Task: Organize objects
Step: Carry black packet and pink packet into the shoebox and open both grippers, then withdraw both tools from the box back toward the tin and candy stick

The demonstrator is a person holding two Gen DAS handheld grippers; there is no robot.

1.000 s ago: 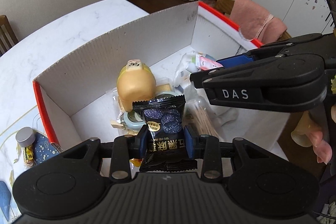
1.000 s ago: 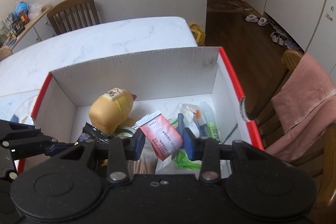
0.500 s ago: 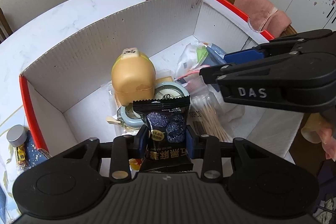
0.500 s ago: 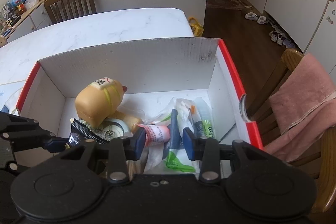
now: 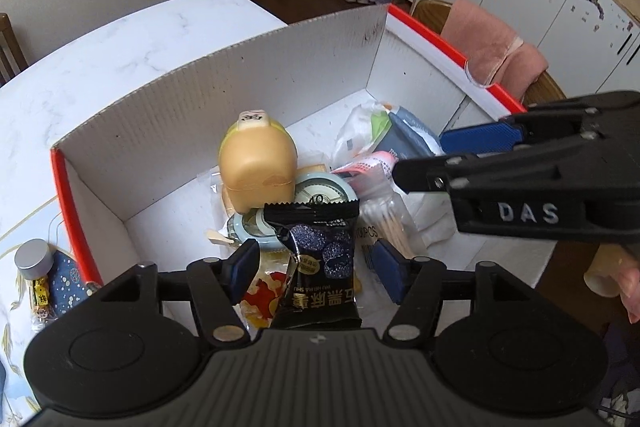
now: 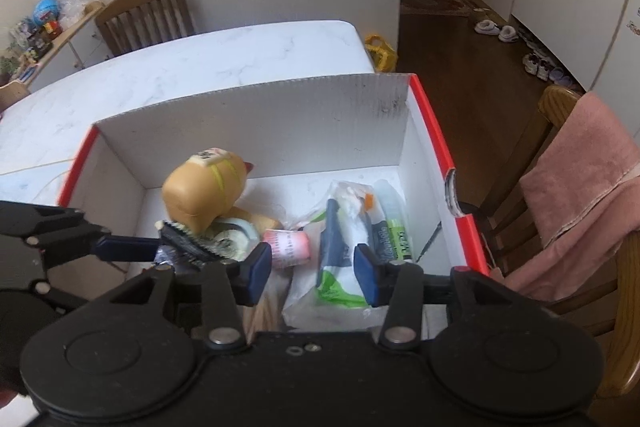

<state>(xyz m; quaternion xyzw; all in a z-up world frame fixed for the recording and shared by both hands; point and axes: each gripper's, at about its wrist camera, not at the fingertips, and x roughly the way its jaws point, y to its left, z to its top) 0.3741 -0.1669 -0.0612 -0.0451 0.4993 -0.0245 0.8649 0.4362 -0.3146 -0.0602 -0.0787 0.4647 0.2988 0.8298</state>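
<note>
A white corrugated box (image 5: 224,95) with red outer walls holds a yellow toy (image 5: 256,163), a tape roll (image 5: 320,189), a bag of cotton swabs (image 5: 388,223) and several packets. My left gripper (image 5: 316,271) hangs over the box's near side, its jaws opening. A black snack packet (image 5: 320,259) stands between the pads, which no longer press on it. My right gripper (image 6: 311,273) is over the box's right half, its jaws also opening with nothing between them. A pink packet (image 6: 286,247) lies on the pile just beyond its left pad. In the left wrist view the right gripper (image 5: 420,159) reaches in from the right.
The box (image 6: 280,119) sits on a white marble table (image 6: 200,67). Left of it lie a silver-capped bottle (image 5: 34,259) and a blue pouch (image 5: 64,283). A pink towel (image 6: 580,179) hangs on a wooden chair at the right. A wipes pack (image 6: 340,251) lies in the box.
The left jaws have spread off the black packet. The right jaws have spread too, and the pink packet they held has dropped onto the pile in the box.
</note>
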